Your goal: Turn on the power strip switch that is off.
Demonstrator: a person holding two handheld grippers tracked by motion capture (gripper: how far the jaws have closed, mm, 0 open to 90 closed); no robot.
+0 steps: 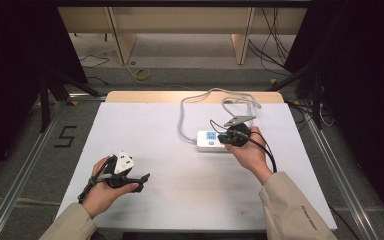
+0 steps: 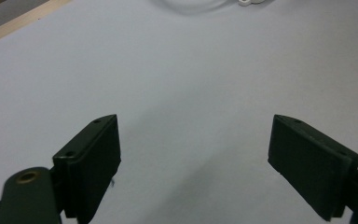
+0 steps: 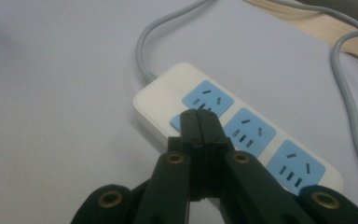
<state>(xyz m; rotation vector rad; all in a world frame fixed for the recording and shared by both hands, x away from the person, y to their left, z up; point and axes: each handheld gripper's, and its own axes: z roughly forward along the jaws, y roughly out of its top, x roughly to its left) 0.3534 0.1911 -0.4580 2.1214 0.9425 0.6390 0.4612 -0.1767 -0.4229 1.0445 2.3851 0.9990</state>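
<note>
Presently one white power strip lies on the white table sheet, toward its far right part. Three blue socket faces counted on it, plus a small blue button at the cord end. One grey cord leaves that end and loops behind the strip toward the wooden table edge. Right gripper: jaws pressed together, nothing between them, tips over the strip's button end. Left gripper: jaws wide apart, empty, over bare sheet well to the strip's near left. Nothing lies between them.
</note>
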